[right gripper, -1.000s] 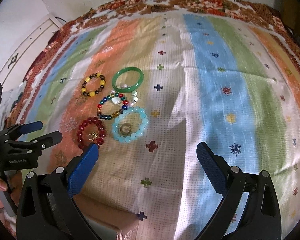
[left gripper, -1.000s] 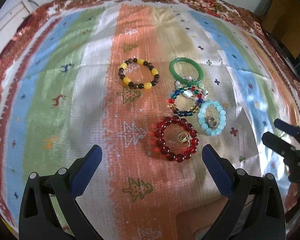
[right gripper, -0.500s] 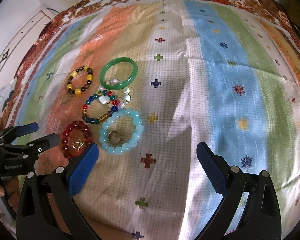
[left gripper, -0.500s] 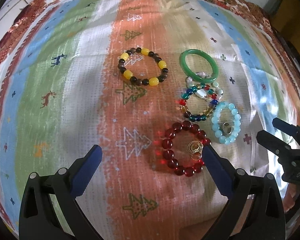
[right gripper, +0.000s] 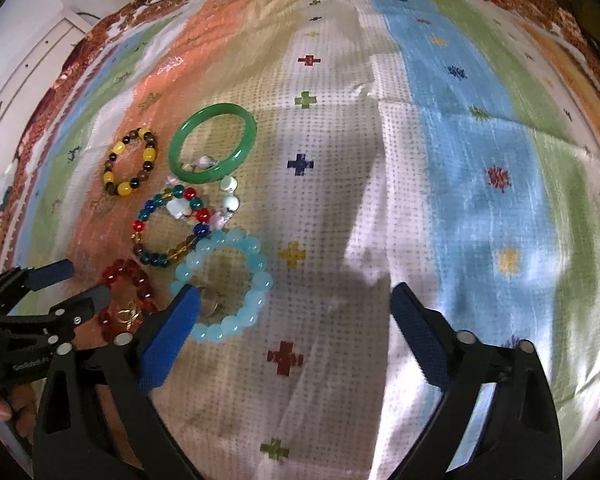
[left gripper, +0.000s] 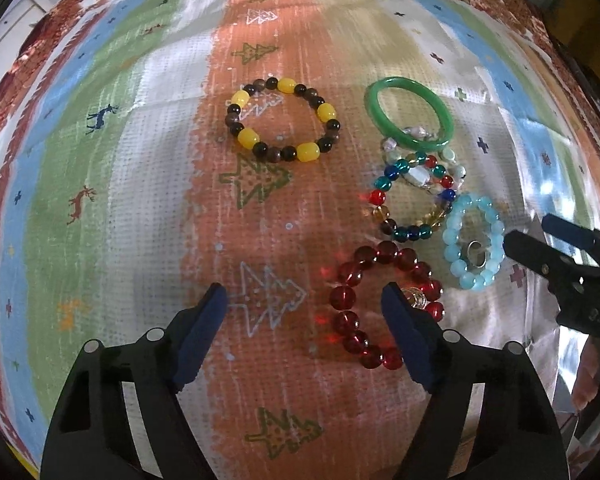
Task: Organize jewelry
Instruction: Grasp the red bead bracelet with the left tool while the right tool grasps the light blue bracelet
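Both grippers share one build: the left gripper [left gripper: 304, 304] and right gripper [right gripper: 296, 308] have black triangular cut-out fingers, blue ridged pads [right gripper: 172, 336], silver pivot screws and faint white lettering.

Bracelets crowd together left of centre on the striped cloth [right gripper: 420, 160]: the red bead bracelet [right gripper: 126, 276] nearest, the green bangle [right gripper: 212, 142] farthest. Rightward, the cloth lies bare.

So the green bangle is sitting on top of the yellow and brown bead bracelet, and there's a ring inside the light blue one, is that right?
Not quite. The green bangle lies apart from the yellow and brown bead bracelet; it overlaps the pale bead bracelet instead, as the left wrist view shows. The ring inside the light blue bracelet is right.
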{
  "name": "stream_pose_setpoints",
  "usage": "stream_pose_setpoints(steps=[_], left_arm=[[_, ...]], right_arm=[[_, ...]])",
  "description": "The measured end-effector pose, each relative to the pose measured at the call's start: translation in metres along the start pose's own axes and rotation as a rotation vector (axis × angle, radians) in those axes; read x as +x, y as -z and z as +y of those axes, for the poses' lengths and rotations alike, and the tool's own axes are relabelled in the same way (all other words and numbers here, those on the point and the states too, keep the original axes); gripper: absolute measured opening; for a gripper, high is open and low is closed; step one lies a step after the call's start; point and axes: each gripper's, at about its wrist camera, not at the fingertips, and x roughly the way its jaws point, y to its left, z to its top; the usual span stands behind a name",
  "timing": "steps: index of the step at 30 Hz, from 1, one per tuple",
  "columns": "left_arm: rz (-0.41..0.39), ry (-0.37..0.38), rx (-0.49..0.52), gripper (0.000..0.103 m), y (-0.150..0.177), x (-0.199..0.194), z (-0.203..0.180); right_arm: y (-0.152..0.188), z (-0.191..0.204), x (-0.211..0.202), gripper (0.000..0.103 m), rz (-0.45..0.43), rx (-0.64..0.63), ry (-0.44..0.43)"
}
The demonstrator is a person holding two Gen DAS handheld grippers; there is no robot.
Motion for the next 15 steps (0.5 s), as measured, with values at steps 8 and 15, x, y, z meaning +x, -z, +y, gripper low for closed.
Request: stream_pose_setpoints(steps=[8,15], left_arm=[[0.011,-0.021,0.02,0.074,-0.004,0.007,0.003],[0.007,-0.064,0.072,0.06,-0.001,0.009,-0.004]], right_arm=[[-0.006,0.008,0.011,0.086,0.004,-0.038,0.037],[-0.007,0.012,0.02,0.068,0.027,-0.065,0.084]])
